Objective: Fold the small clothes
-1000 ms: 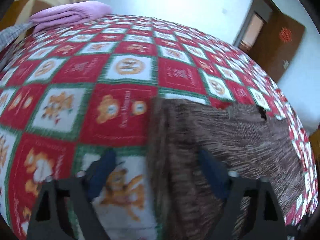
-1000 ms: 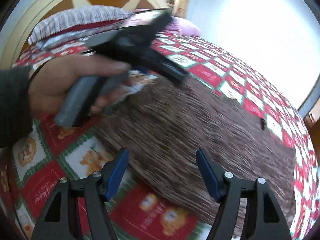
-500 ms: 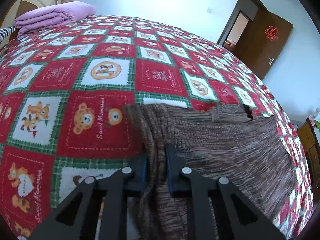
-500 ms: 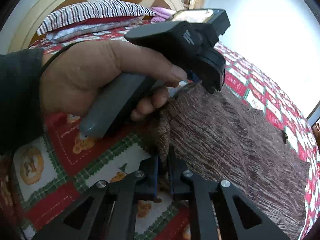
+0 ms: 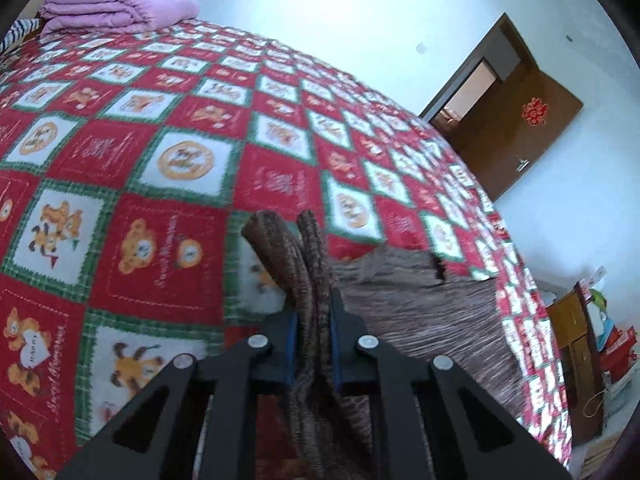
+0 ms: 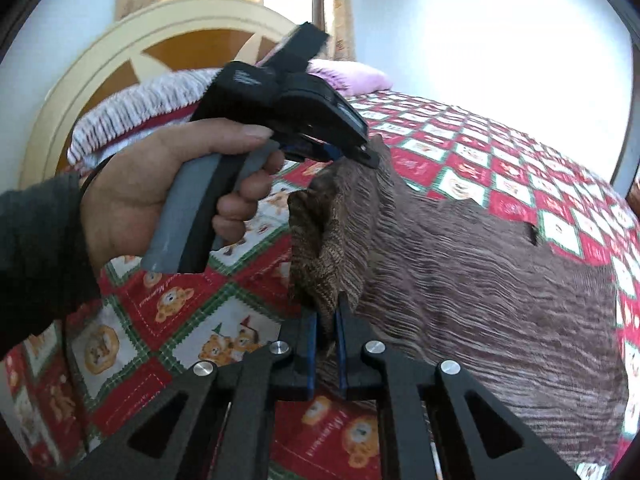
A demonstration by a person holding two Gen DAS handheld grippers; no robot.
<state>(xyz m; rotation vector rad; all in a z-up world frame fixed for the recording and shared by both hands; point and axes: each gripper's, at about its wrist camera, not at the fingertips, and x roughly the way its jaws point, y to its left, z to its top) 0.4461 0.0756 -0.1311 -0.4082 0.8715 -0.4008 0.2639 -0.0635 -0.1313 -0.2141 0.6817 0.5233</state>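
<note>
Both grippers, left gripper [image 5: 313, 344] and right gripper [image 6: 326, 344], pinch one edge of the brown garment [image 6: 480, 272], lifted at 9 o'clock; the rest lies flat on the bedspread [image 5: 120, 160]. The fold seems only begun.

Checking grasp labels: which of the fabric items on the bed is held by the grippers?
The brown knit garment: both the left gripper and the right gripper clamp its edge. The folded purple blanket lies untouched by the headboard.

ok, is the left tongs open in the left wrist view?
No, the left tongs are shut on a bunched edge of the brown knit garment, fabric pinched between the blue pads.
</note>
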